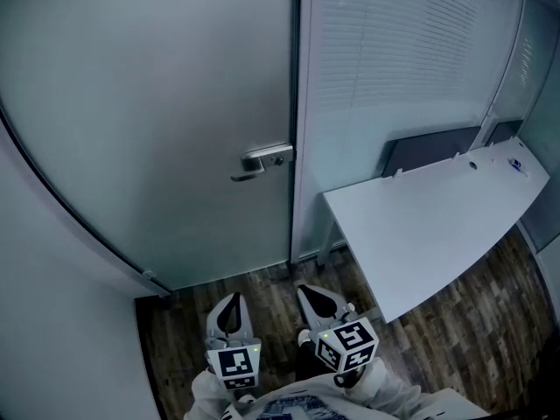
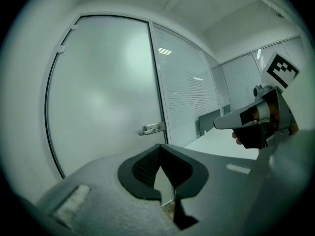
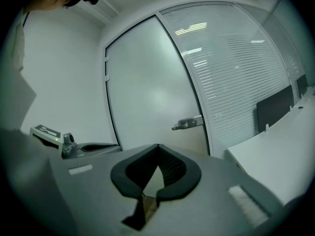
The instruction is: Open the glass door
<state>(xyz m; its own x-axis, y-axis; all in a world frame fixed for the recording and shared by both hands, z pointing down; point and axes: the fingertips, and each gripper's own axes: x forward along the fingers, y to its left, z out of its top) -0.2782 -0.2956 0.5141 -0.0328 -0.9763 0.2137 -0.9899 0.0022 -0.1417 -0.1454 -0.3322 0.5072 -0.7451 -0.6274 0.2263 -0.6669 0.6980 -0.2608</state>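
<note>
Office: glass door [image 1: 157, 103], blinds [image 1: 402, 51], desk [image 1: 429, 226]

White table [image 1: 437, 226] at right, close to slatted blinds [image 1: 394, 51]. Dark panel [image 1: 429, 151] upright along far edge; small blue object [image 1: 516, 164] near corner. Dark wood-plank floor [image 1: 477, 326] below. Plain pale wall [image 1: 52, 339] left.

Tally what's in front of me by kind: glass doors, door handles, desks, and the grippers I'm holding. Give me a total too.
Glass door: 1
Door handle: 1
White desk: 1
Grippers: 2 (left gripper, right gripper)
Total: 5
</note>
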